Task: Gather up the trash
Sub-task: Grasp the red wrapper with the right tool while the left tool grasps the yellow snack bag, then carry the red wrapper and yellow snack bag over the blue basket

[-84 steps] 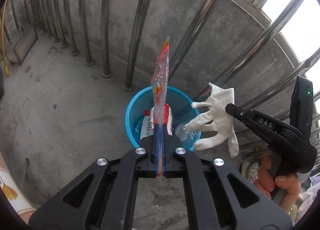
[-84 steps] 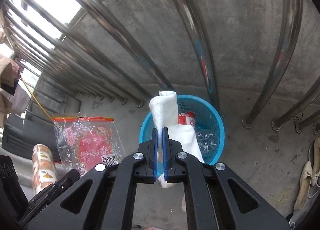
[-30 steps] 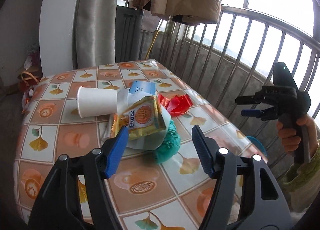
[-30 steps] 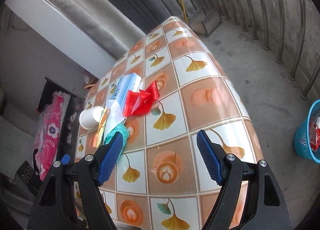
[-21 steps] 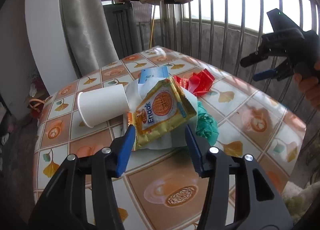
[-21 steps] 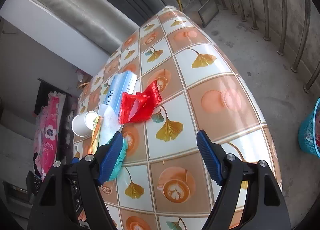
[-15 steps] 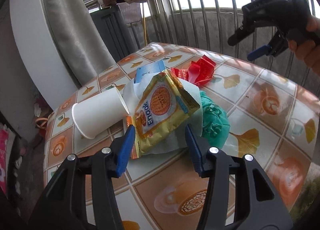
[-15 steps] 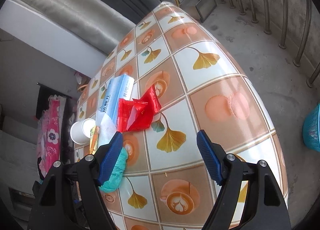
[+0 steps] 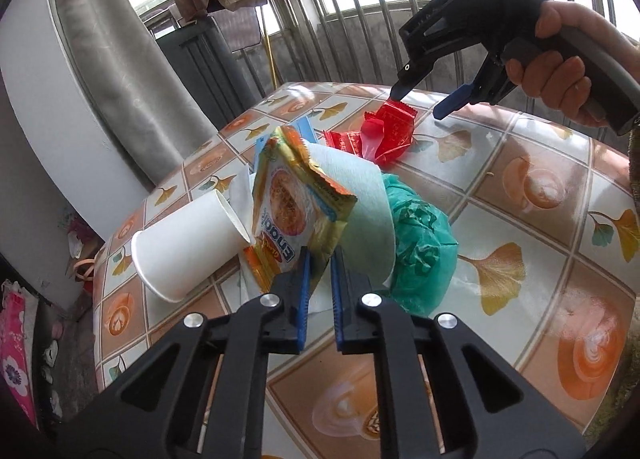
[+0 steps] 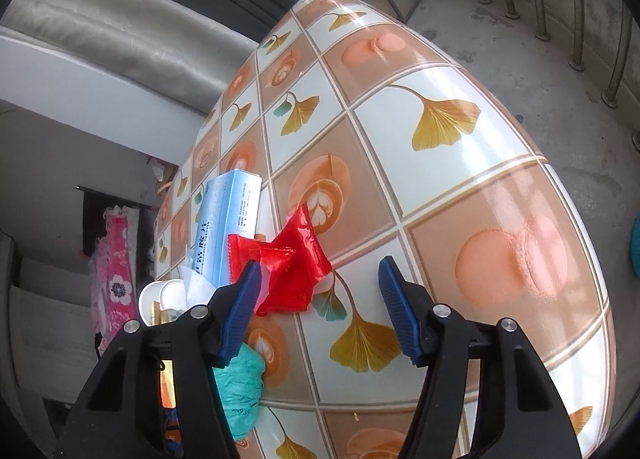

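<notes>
Your left claw [image 9: 319,259] is closing on the lower corner of the yellow snack wrapper [image 9: 296,215], whose edge sits pinched between the blue pads and lifts off the pile, so it counts as gripped. Your right claw [image 10: 318,291] is closing too, but its pads do not press on anything: the red wrapper [image 10: 292,271] lies on the bench [image 10: 460,187] between the jaws, close to the left pad and apart from the other. As for progress, plenty remains on the bench: the white paper cup [image 9: 184,247] lying on its side, the white tissue [image 9: 360,203] under the snack wrapper, the crumpled green bag [image 9: 420,247], the light blue box [image 10: 230,219] and the red wrapper. Only a sliver of the blue basket [image 10: 636,239] shows at the right edge of the right wrist view, on the floor well apart from the bench, so what it holds cannot be read now. Compared with nearly three seconds ago, when both claws hung over that basket holding a plastic bag and a white glove, you are back at the bench. One second ago both claws stood wide, short of the pile; now each is at its wrapper.
</notes>
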`<state>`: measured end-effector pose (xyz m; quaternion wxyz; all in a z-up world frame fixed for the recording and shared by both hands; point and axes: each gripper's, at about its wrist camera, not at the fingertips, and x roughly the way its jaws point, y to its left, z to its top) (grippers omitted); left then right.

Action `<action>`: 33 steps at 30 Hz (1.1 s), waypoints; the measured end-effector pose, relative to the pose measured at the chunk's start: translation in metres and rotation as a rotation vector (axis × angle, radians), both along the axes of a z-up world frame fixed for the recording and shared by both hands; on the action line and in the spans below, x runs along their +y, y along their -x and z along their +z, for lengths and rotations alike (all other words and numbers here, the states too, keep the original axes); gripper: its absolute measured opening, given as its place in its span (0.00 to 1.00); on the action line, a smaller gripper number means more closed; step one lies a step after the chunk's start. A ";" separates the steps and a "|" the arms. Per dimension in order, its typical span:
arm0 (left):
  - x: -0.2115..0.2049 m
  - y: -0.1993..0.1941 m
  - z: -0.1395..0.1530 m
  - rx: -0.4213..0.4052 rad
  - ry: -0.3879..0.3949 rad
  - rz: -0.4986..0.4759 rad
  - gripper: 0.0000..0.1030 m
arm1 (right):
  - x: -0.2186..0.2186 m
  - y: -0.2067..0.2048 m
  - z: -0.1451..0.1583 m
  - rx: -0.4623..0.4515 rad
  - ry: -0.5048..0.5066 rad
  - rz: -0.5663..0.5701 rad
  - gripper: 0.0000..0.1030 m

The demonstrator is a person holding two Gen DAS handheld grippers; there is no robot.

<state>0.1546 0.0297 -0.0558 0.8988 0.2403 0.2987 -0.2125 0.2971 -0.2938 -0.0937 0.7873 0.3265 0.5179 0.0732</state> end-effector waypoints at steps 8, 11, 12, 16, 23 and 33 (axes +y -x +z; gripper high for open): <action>0.002 0.005 0.006 -0.013 0.030 -0.005 0.02 | 0.003 -0.008 -0.007 0.000 0.012 -0.010 0.33; 0.002 0.006 0.009 -0.020 0.043 -0.006 0.02 | 0.004 -0.008 -0.008 0.002 0.013 -0.006 0.22; 0.002 0.007 0.010 -0.022 0.047 -0.007 0.02 | 0.004 -0.007 -0.008 0.001 0.014 -0.003 0.19; 0.002 0.010 0.015 -0.033 0.060 -0.012 0.01 | 0.003 -0.005 -0.007 -0.008 0.018 -0.005 0.10; 0.002 0.014 0.026 -0.058 0.085 -0.019 0.01 | -0.001 0.004 0.005 -0.030 0.047 -0.020 0.06; 0.002 0.024 0.043 -0.101 0.107 -0.014 0.01 | -0.016 0.026 0.024 -0.075 0.049 -0.050 0.05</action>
